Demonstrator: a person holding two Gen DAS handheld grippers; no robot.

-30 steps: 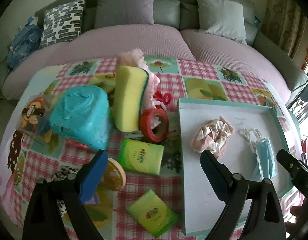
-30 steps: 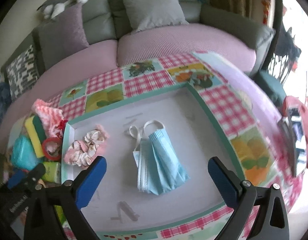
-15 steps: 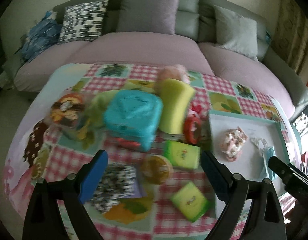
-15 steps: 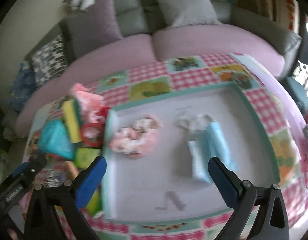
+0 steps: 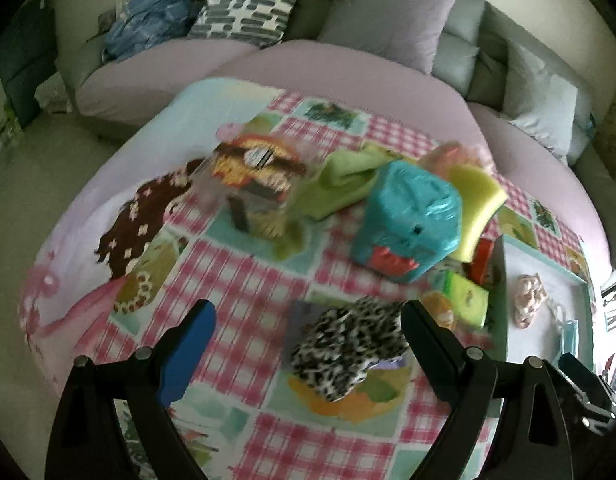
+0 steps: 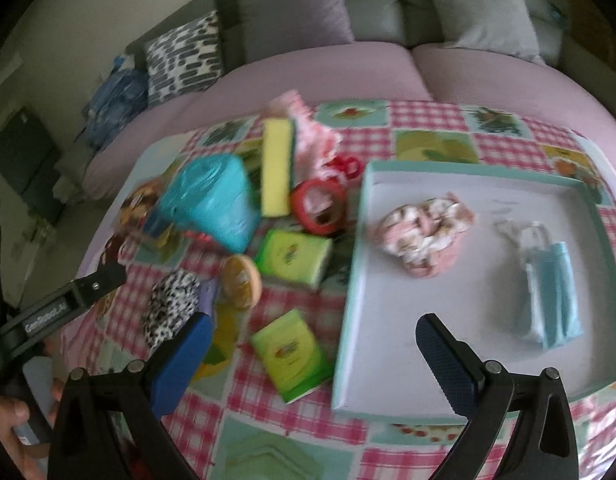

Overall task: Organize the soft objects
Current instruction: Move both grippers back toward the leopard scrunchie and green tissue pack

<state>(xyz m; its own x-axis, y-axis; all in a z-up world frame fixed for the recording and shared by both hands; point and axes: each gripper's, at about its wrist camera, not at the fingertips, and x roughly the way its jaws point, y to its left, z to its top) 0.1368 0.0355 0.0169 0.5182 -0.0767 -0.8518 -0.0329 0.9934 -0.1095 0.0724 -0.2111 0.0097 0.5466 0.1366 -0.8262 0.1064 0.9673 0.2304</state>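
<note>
A white tray with a teal rim (image 6: pixel 349 280) holds a pink floral scrunchie (image 6: pixel 423 232) and a blue face mask (image 6: pixel 551 284). On the checked cloth to its left lie a leopard-print scrunchie (image 5: pixel 347 348), a teal wrapped pack (image 5: pixel 407 220), a yellow sponge (image 6: pixel 276 168), a green cloth (image 5: pixel 339 184) and pink knitted fabric (image 6: pixel 311 136). My left gripper (image 5: pixel 308 340) is open above the cloth, just left of the leopard scrunchie. My right gripper (image 6: pixel 311 350) is open above the tray's left rim, holding nothing.
Two green tissue packs (image 6: pixel 294 260), a red tape roll (image 6: pixel 317 206), a round yellow tin (image 6: pixel 242 282) and a clear snack box (image 5: pixel 252 184) crowd the table's left half. A pink and grey sofa (image 5: pixel 347 64) with cushions curves behind the table.
Both grippers have swung left. The left view now centres on the cloth and leopard scrunchie; the right view has shifted from the tray's middle to its left rim and the pile.
</note>
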